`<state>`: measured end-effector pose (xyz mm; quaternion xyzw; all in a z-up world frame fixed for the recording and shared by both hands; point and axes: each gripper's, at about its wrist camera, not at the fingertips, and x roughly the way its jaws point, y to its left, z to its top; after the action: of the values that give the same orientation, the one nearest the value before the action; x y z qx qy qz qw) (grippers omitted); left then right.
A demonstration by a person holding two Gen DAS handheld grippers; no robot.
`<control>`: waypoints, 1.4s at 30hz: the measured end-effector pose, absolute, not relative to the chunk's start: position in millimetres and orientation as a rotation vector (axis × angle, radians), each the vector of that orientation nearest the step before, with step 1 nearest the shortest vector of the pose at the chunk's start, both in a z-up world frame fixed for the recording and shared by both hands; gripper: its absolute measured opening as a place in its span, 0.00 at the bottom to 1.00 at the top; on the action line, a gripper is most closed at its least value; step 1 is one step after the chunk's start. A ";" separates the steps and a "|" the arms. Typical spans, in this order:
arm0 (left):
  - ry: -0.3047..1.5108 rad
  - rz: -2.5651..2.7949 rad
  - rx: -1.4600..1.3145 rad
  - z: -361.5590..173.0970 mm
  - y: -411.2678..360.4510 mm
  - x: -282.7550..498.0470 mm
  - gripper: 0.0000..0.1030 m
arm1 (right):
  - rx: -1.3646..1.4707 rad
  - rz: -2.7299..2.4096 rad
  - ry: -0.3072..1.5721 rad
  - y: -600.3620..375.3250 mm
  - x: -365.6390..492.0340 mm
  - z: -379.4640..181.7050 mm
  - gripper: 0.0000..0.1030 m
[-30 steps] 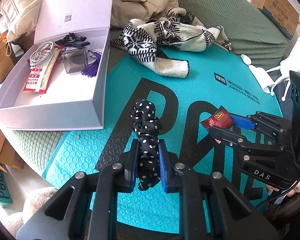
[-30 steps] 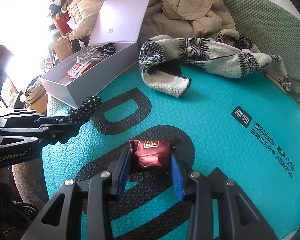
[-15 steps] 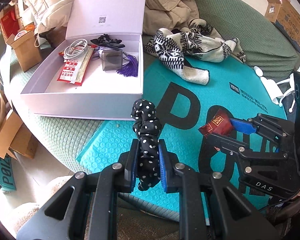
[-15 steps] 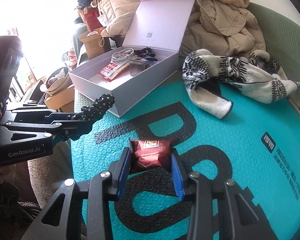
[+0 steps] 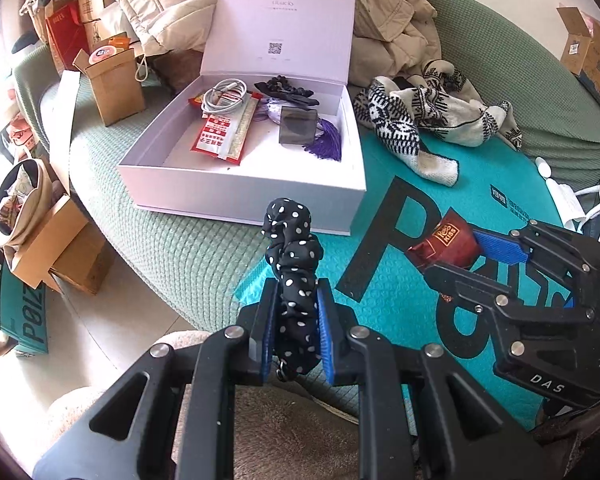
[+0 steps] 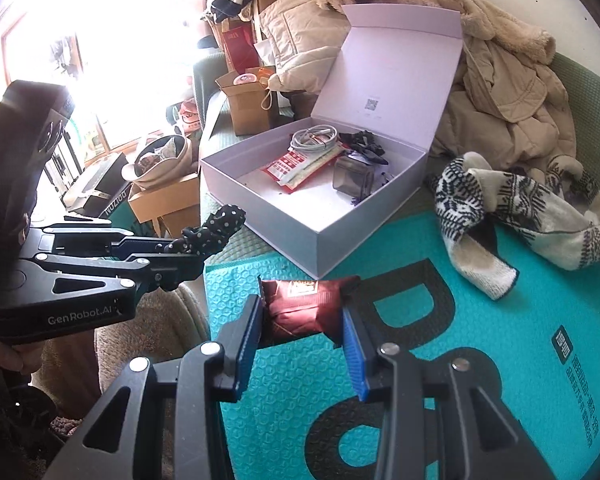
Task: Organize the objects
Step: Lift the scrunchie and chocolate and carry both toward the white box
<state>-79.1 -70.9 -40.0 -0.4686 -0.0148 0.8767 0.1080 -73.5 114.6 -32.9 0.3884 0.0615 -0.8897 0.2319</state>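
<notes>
The open lilac box (image 5: 244, 184) lies beyond both tools, far and left. The left gripper (image 5: 296, 332), pinching the upright polka-dot scrunchie (image 5: 292, 264), is nearer its front wall; the right gripper (image 6: 304, 344) clamps the maroon snack packet (image 6: 304, 308) crosswise.

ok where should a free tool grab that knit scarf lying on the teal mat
Take the knit scarf at its loose cuffed end, which lies flat and alone on the teal mat. Come from above, pads across its narrow width; the rest is bunched against the coats.
</notes>
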 end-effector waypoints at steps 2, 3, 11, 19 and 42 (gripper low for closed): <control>-0.048 2.593 -1.380 -36.4 -76.7 -80.6 0.17 | 1.047 -2.438 0.174 110.1 -75.5 -28.4 0.37; -0.050 2.602 -1.380 -34.4 -79.5 -81.8 0.17 | 1.039 -2.434 0.177 107.7 -77.0 -26.1 0.38; -0.063 2.662 -1.343 -13.6 -98.7 -88.8 0.17 | 0.967 -2.415 0.223 90.2 -91.7 -4.8 0.38; -0.069 2.689 -1.321 1.7 -114.0 -102.6 0.17 | 0.918 -2.406 0.261 74.1 -105.7 10.1 0.37; -0.072 2.665 -1.354 -12.3 -128.3 -174.1 0.17 | 0.931 -2.372 0.281 56.3 -164.4 4.3 0.38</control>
<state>-174.1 -128.3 -12.3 -0.4515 -0.0239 0.8887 0.0758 -164.4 56.3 4.3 0.3481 0.1049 -0.8869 0.2851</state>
